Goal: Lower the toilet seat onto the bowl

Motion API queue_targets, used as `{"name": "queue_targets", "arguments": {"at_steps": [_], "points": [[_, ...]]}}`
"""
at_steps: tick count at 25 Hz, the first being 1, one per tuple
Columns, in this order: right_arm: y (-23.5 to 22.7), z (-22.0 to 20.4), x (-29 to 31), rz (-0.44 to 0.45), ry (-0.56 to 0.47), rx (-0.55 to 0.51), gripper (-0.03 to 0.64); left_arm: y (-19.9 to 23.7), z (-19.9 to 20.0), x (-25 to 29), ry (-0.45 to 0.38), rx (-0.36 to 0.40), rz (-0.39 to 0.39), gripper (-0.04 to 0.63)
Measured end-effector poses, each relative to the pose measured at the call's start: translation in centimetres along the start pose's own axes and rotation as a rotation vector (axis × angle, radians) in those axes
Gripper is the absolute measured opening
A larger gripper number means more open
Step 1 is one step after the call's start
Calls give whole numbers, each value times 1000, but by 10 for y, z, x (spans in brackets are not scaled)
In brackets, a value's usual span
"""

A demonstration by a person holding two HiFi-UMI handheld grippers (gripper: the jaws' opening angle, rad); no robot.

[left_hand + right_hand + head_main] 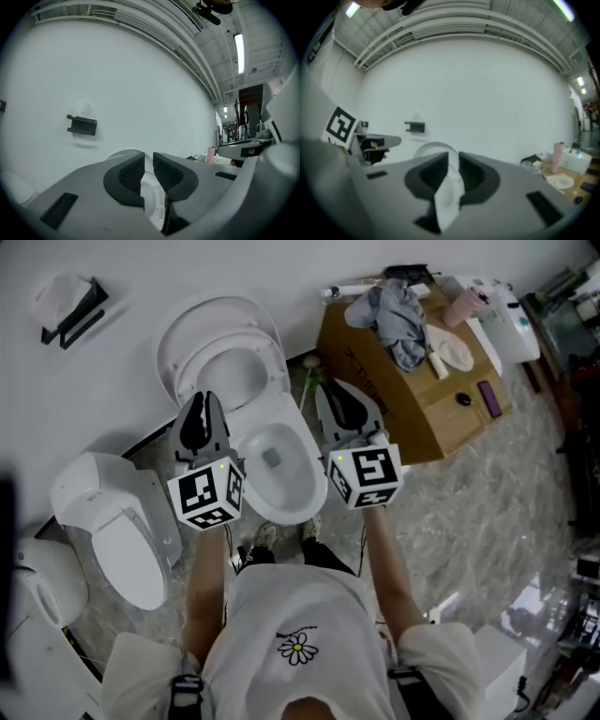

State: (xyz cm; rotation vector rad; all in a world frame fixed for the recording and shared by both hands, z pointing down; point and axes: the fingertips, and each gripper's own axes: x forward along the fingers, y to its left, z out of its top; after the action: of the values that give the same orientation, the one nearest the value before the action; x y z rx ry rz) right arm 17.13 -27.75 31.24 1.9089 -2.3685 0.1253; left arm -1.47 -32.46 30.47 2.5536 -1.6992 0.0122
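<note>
The white toilet stands against the wall in the head view. Its seat [228,373] and lid [208,319] are raised and lean back, and the bowl [311,495] below them is uncovered. My left gripper [201,397] hovers by the bowl's left rim, at the foot of the raised seat. My right gripper [328,388] hovers just off the bowl's right side. In the left gripper view the left gripper [148,158] shows a narrow gap between its pads, with the white toilet behind it. The right gripper [453,158] is likewise slightly parted, with white porcelain showing through. Neither grips anything.
A second white toilet [120,532] sits at the left. A cardboard box [412,395] at the right carries a grey cloth [396,319] and small items. A black paper holder [73,307] hangs on the wall. The person's feet are in front of the bowl.
</note>
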Motion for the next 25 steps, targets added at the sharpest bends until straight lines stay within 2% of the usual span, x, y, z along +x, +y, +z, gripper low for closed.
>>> {"name": "queue_targets", "arguments": {"at_steps": [2,5,10,13,16,20,25], "points": [[7,-1,27,59,24,-27,115,14,-6,10,17,14,20,84],[17,-5,70,128,56,-75,134,37,-22,30,70,28,52,133],[20,-20,135,164,125,-190,140,67,-53,66,141,-7,94,140],[26,-39,171,198,174,-224,140,86,-68,85,178,-3,131,140],[26,-56,203,211,213,-251,140,99,-89,106,232,-11,141,224],[32,-82,242,230,282,-307,144,116,-116,122,295,15,176,223],[45,-106,270,272,341,-353,144,127,-144,132,375,-43,182,222]]}}
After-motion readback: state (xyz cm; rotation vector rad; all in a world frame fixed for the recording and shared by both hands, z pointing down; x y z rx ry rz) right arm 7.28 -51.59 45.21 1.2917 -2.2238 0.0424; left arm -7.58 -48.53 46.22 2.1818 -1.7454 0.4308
